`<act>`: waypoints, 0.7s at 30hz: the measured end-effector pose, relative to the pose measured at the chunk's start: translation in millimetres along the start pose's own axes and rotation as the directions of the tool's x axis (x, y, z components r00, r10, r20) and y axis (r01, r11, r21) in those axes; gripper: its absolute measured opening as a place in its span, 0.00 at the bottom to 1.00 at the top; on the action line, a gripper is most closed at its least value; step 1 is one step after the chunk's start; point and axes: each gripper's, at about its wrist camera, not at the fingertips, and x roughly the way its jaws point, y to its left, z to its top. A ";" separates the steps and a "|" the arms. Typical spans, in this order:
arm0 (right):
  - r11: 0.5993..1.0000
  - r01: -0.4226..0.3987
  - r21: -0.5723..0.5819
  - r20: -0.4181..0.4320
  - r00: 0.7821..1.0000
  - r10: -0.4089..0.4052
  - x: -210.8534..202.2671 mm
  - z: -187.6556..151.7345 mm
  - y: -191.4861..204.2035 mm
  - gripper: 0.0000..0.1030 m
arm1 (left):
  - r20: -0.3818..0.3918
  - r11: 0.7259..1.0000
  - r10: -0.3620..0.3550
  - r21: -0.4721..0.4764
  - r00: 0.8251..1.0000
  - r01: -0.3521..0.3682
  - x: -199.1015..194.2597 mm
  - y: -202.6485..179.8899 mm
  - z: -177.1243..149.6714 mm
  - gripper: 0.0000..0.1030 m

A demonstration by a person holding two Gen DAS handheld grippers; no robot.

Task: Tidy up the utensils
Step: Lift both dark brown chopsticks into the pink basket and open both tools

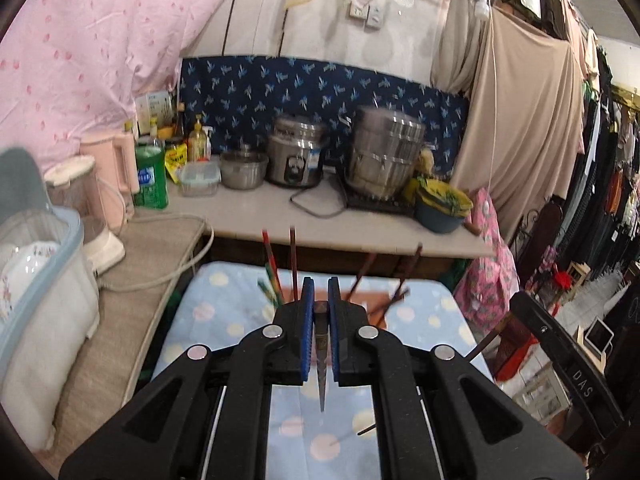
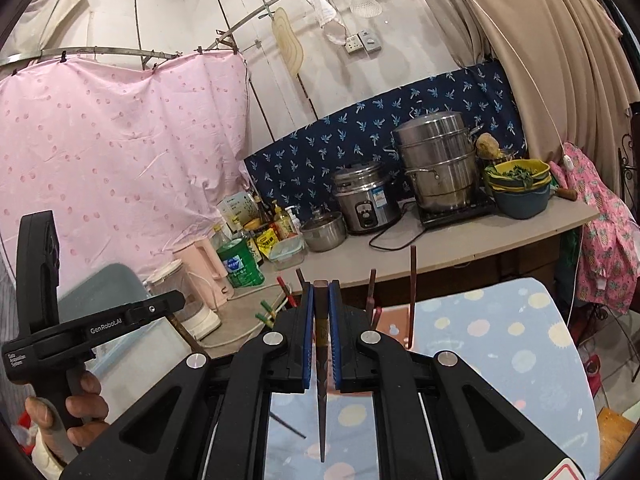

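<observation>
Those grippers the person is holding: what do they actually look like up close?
Each gripper, left gripper and right gripper, is matte black plastic with blue ridged pads and silver round pivot bolts. The left one's side shows white "GenRobot.AI" lettering. A bare hand grips its handle.

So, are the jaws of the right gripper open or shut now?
Shut on a chopstick. In the right wrist view the right gripper has both blue pads pressed against the dark stick, which runs between them.
</observation>
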 end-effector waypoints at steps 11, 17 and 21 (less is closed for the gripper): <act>1.000 0.013 -0.026 0.105 0.994 -0.011 76.4 80.1 2.7 0.07 | 0.187 0.997 0.055 -0.054 0.981 -0.046 45.0 0.1 77.1 0.06; 0.999 0.044 -0.029 0.095 0.995 -0.041 116.8 81.8 -7.6 0.07 | 0.156 0.995 0.084 -0.066 0.984 -0.074 93.6 6.8 85.1 0.06; 0.998 0.062 -0.027 0.051 0.997 -0.060 140.2 67.5 -18.0 0.07 | 0.135 0.994 0.105 -0.051 0.985 -0.099 116.8 10.8 77.4 0.06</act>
